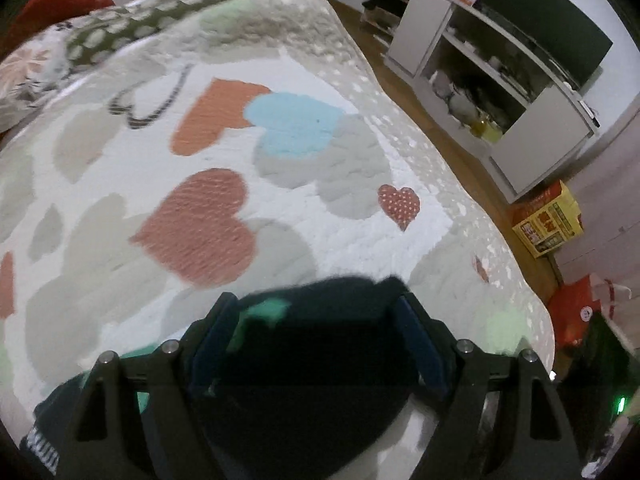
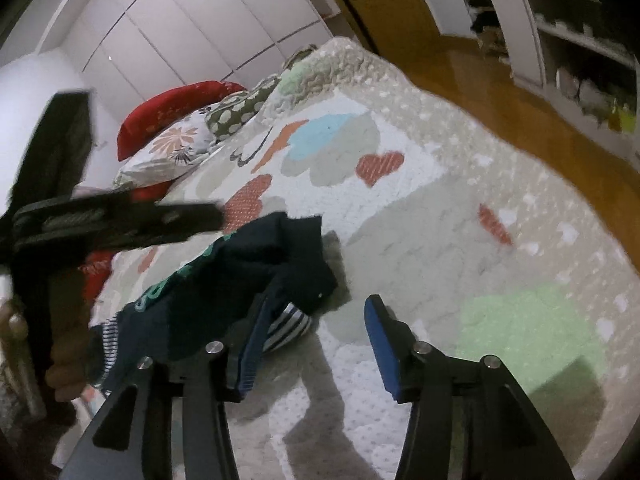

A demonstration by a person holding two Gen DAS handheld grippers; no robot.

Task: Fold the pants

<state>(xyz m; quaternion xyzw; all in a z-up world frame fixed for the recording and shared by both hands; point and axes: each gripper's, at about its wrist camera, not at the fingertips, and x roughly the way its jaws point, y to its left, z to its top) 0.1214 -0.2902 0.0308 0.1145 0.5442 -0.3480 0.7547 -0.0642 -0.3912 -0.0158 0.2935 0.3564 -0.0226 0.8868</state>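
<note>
Both grippers matter here: my left gripper (image 1: 316,316) spans bunched pants (image 2: 256,276), my right gripper (image 2: 316,344) gapes empty, so flatten first.

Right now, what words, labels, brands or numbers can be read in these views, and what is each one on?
No text can be read in full.
Pants: green lettering, folded and blurred, unreadable.
Pants waistband: white letters, cut off, unreadable.
Yellow box: printed characters, too small.
Red bag: round label, too small.
</note>
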